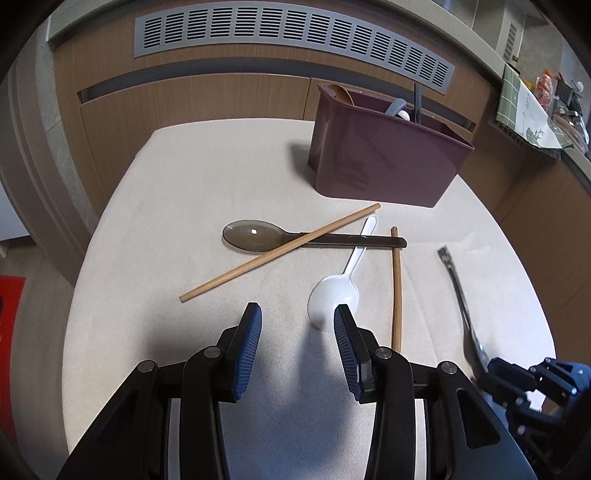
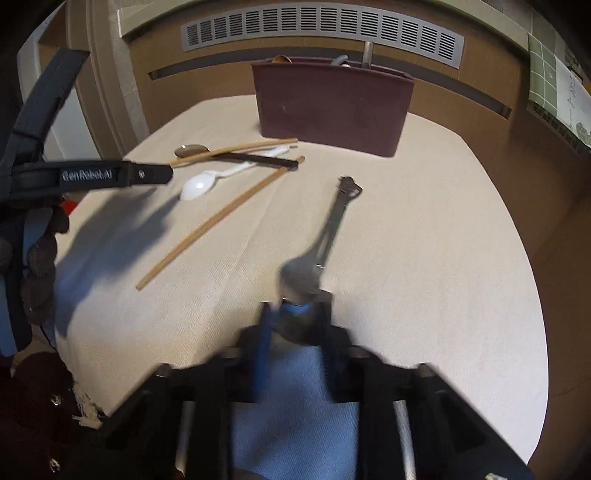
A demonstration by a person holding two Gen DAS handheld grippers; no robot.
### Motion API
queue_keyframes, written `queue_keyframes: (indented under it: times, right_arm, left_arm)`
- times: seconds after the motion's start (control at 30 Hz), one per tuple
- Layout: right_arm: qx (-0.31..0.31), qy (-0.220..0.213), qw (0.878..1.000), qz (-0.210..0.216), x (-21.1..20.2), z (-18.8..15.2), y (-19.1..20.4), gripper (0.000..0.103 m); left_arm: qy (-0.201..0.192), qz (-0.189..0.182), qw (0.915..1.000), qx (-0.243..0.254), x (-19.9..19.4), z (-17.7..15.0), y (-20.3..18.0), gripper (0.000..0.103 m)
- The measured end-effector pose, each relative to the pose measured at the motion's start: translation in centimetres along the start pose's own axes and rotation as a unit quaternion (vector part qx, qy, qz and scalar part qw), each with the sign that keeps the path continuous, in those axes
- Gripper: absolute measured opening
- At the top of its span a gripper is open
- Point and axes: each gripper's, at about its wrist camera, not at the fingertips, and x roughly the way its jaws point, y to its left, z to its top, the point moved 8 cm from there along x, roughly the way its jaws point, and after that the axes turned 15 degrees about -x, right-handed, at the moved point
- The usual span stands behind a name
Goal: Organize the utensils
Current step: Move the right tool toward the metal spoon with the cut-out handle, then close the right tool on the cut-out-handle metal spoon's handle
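Note:
My left gripper (image 1: 297,317) is open and empty, low over the cloth just short of the white plastic spoon (image 1: 334,295). A dark translucent spoon (image 1: 255,235) and two wooden chopsticks (image 1: 280,248) (image 1: 396,288) lie crossed beyond it. My right gripper (image 2: 295,314) is blurred and holds a metal spoon (image 2: 321,243) by its bowl, handle pointing toward the maroon utensil bin (image 2: 332,107). The metal spoon also shows in the left wrist view (image 1: 460,295). The bin (image 1: 380,155) holds several utensils.
The table has a beige cloth (image 1: 184,184) and rounded edges. Wooden cabinets with a grey vent (image 1: 295,33) stand behind. A counter with clutter (image 1: 535,110) is at the right. The left gripper's body (image 2: 92,175) reaches in at the left of the right wrist view.

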Motion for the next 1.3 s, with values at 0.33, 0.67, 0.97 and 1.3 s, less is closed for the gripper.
queue_keyframes:
  times: [0.33,0.67,0.97,1.3]
  right_arm:
    - [-0.009,-0.011,1.000,-0.017,1.2,1.7,-1.8,0.007]
    - [0.030,-0.024,0.997,-0.067,0.5,1.9,-7.1,0.007]
    - [0.063,-0.029,0.997,-0.019,0.9,1.3,-7.6,0.021]
    - [0.058,-0.039,0.997,-0.037,-0.2,1.4,-7.7,0.021]
  left_arm:
    - [0.009,0.004,0.9999,0.005,0.8,-0.3,-0.3,0.042]
    - [0.020,-0.007,0.9996,0.020,1.9,-0.6,-1.5,0.042]
    - [0.028,-0.009,0.9990,0.034,2.8,-0.9,-2.4,0.042]
    - [0.024,-0.071,0.9963,0.042,2.9,-0.4,-4.0,0.042]
